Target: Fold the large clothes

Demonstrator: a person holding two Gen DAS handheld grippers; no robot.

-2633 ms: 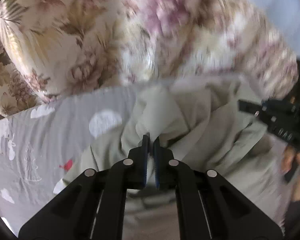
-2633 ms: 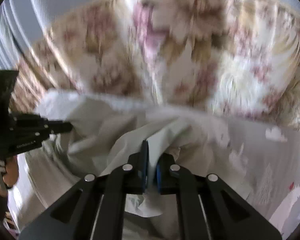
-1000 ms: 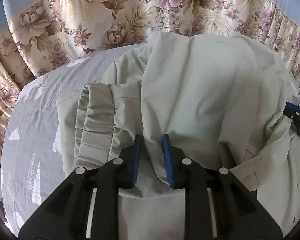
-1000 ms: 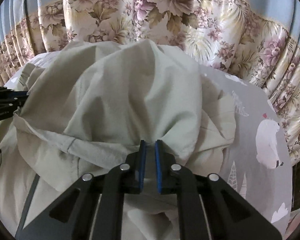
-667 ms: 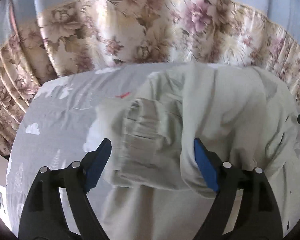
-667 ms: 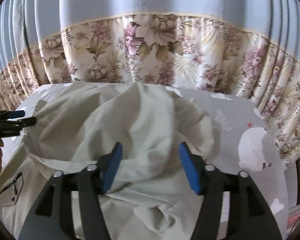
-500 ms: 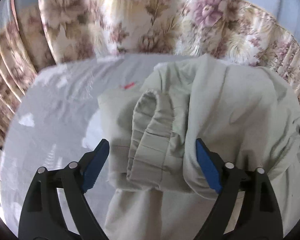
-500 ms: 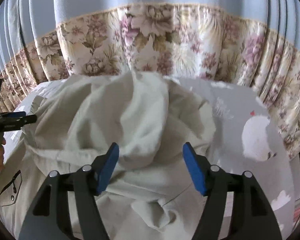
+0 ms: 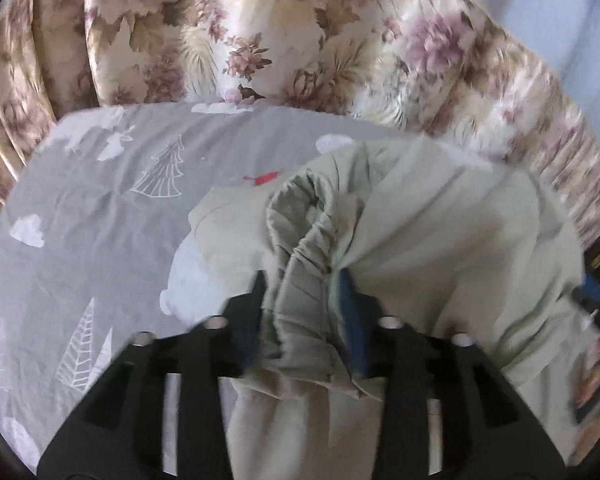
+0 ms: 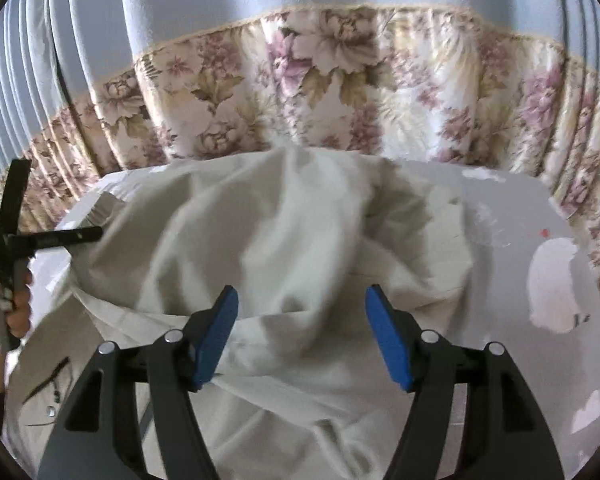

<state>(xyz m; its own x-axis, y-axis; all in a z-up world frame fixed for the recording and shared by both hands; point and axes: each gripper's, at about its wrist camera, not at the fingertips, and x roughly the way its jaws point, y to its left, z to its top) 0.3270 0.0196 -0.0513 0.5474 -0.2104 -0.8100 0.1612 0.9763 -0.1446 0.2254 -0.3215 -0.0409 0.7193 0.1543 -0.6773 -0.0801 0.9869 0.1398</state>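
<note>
A large pale green-beige garment lies bunched on a grey printed bed sheet. Its gathered elastic cuff sits between the fingers of my left gripper, whose jaws are closed in on the cuff; the view is motion-blurred. In the right wrist view the garment is piled in folds, and my right gripper is wide open and empty just above it. The left gripper shows at that view's left edge, held by a hand.
A floral curtain hangs along the far side of the bed, blue above. The grey sheet with white tree and cloud prints extends left and right of the garment. A zipper or dark trim lies at the lower left.
Both grippers let go of the garment and opened about a second ago. The left gripper has since moved onto the elastic cuff and closed around it. The right gripper stays open, drawn slightly back.
</note>
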